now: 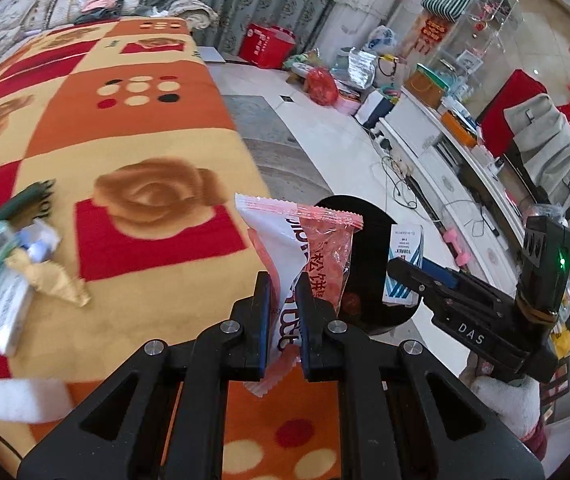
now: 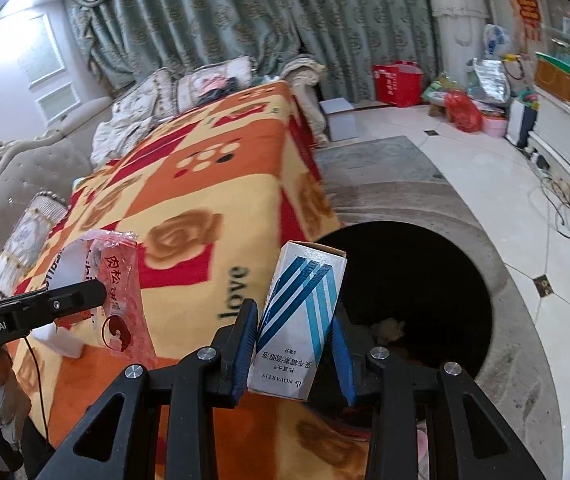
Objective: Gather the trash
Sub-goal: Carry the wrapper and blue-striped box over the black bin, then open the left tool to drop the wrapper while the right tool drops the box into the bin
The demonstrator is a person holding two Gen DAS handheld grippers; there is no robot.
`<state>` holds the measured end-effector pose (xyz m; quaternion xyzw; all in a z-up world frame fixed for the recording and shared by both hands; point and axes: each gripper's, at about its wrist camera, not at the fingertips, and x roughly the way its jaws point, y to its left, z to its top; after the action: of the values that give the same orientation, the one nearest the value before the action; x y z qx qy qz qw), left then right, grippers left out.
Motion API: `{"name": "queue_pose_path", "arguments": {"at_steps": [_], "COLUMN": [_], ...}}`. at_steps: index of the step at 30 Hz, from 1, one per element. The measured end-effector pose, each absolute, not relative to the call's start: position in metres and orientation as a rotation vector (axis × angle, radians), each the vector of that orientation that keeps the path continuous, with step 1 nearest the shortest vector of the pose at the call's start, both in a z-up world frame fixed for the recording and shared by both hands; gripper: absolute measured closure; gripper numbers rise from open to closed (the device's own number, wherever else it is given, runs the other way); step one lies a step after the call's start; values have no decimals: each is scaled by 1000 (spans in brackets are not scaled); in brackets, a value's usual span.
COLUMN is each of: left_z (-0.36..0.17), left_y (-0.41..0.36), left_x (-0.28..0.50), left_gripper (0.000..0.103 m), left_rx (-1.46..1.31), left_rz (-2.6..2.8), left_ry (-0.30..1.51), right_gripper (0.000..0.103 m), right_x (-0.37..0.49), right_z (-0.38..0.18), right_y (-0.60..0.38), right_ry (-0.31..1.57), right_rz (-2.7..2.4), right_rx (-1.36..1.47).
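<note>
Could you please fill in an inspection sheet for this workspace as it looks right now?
Surface: table under an orange, red and yellow rose-patterned blanket.
Job's things: pink-and-white plastic snack wrapper; white cardboard medicine box with blue stripes; round black trash bin on the floor beside the table, scraps inside.
Clutter: small boxes and a gold foil wrapper at the blanket's left edge.
Grippers: left gripper shut on the wrapper; right gripper shut on the box, above the bin's near rim.
Cables: loose wires on the floor by the white cabinet.
Surroundings: green curtains, sofa cushions, red box, bags.
</note>
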<state>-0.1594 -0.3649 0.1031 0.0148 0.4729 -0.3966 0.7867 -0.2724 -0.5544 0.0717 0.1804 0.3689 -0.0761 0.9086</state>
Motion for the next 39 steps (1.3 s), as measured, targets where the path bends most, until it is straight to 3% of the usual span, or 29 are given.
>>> {"name": "queue_pose_path", "arguments": {"at_steps": [13, 28, 30, 36, 39], "left_z": [81, 64, 63, 60, 62], "left_y": [-438, -470, -473, -467, -462], "left_x": [-156, -150, -151, -145, -144], "left_gripper": [94, 91, 88, 68, 67], "left_rx": [51, 18, 22, 5, -7], "left_rz": [-888, -929, -942, -930, -925], "left_ry": [1064, 1096, 1102, 1129, 1133], "right_gripper": [69, 68, 60, 55, 53], "right_x": [-288, -285, -284, -287, -288], "right_z": [50, 36, 36, 37, 36], "right_y": [-605, -625, -625, -625, -622], "right_ry": [779, 806, 807, 811, 816], "right_rz": [-239, -280, -286, -299, -296], "right_rx": [450, 501, 504, 502, 506]}}
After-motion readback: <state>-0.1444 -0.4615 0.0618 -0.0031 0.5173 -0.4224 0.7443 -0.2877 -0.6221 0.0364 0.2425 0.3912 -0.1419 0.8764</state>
